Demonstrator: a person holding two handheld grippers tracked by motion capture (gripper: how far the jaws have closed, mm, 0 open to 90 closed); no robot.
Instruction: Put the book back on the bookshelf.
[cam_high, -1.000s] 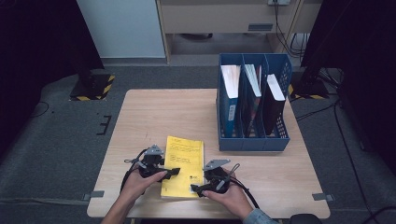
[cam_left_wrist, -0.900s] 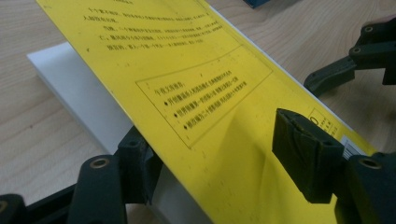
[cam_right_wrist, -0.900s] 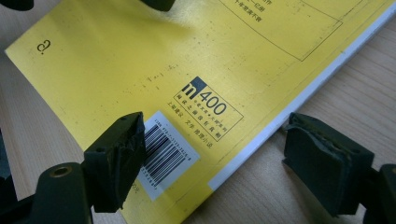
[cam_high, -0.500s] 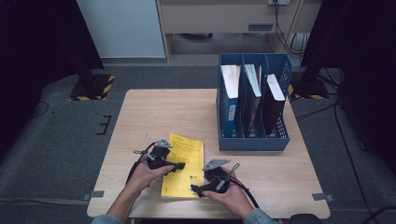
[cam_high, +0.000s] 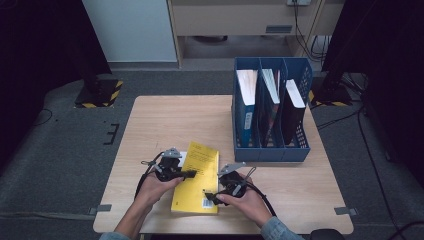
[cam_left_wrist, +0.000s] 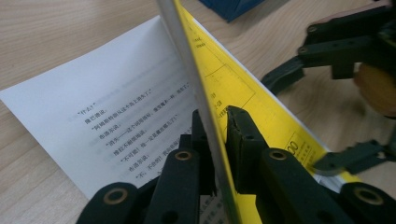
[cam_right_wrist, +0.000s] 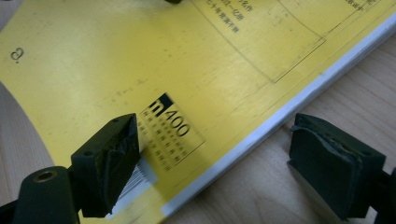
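— See the yellow book (cam_high: 196, 178)? It lies on the worktop (cam_high: 165, 120) near the front edge, at about seven o'clock from the blue file rack (cam_high: 270, 117). The left hand-held gripper (cam_high: 186, 174) has just clamped down on the cover's left edge — the cover stands lifted and a white printed page (cam_left_wrist: 116, 112) is bared beneath it.

— Looks like a thin pinch, from where I stand.

— It is, I think. The jaws bite only the cover, near its edge, so a hard pull could crease it or bend it at the spine. It could also slip out and flop shut.

— And the right hand-held gripper (cam_high: 209, 195)?

— At the book's lower right corner, by the barcode. Its jaws have been opening and stand wide, one over the cover, the other over the wood past the book's edge — pressing on nothing that I can see.

— So nothing pins the book down.

— That's my worry. If the left one swings the cover over, the whole book may slide or turn on the smooth wood instead of opening.

— Toward the rack?

— More likely toward the front edge, which is close.
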